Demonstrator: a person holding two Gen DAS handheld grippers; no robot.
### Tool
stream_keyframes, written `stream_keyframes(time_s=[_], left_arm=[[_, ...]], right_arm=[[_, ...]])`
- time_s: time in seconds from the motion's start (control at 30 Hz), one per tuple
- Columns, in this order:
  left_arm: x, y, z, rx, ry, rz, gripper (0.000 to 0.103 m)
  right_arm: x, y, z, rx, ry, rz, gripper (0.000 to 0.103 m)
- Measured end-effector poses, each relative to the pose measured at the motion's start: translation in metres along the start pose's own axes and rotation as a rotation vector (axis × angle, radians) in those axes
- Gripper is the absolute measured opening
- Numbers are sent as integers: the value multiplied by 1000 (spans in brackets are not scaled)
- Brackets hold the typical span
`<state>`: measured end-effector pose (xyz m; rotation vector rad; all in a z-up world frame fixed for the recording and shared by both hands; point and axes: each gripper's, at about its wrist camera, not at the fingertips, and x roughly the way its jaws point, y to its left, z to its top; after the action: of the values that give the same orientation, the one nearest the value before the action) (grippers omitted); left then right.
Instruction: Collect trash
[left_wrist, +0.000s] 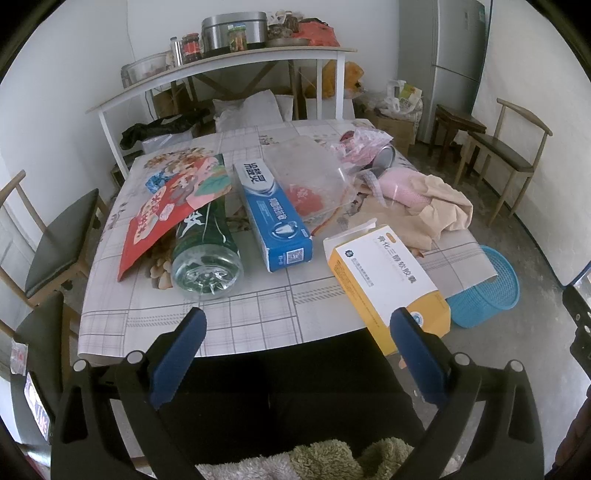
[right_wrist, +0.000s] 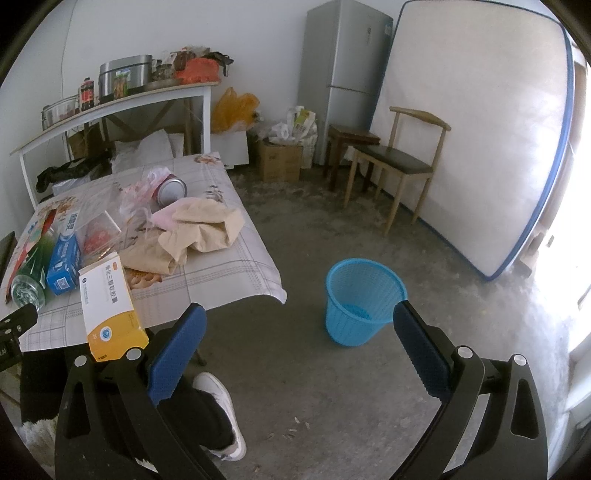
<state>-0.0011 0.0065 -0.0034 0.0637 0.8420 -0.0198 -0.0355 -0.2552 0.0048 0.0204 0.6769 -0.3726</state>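
Trash lies over the checked table (left_wrist: 258, 314): a green plastic bottle (left_wrist: 205, 254) on its side, a red snack bag (left_wrist: 166, 214), a blue toothpaste box (left_wrist: 271, 212), a clear plastic tray (left_wrist: 310, 177), a yellow-and-white medicine box (left_wrist: 388, 280) overhanging the near edge, crumpled tan paper (left_wrist: 439, 210) and a can (left_wrist: 386, 157). My left gripper (left_wrist: 297, 325) hovers open at the near edge, with the medicine box by its right finger. My right gripper (right_wrist: 299, 317) is open over the floor, facing a blue waste basket (right_wrist: 360, 299) right of the table (right_wrist: 221, 280).
Chairs stand at the left (left_wrist: 59, 240) and by the right wall (right_wrist: 395, 166). A shelf table (left_wrist: 221, 70) with pots and jars is behind. A fridge (right_wrist: 343, 74), a mattress (right_wrist: 472, 140), cardboard boxes (right_wrist: 279, 160) and bags line the far side. A person's white shoe (right_wrist: 221, 410) is below.
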Motion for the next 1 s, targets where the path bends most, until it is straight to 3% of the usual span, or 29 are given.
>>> stream_keyframes(time_s=[1.0], left_arm=[[4,2,-2,-5,12,-1,98]], right_arm=[[3,5,-2,12,12,19,96]])
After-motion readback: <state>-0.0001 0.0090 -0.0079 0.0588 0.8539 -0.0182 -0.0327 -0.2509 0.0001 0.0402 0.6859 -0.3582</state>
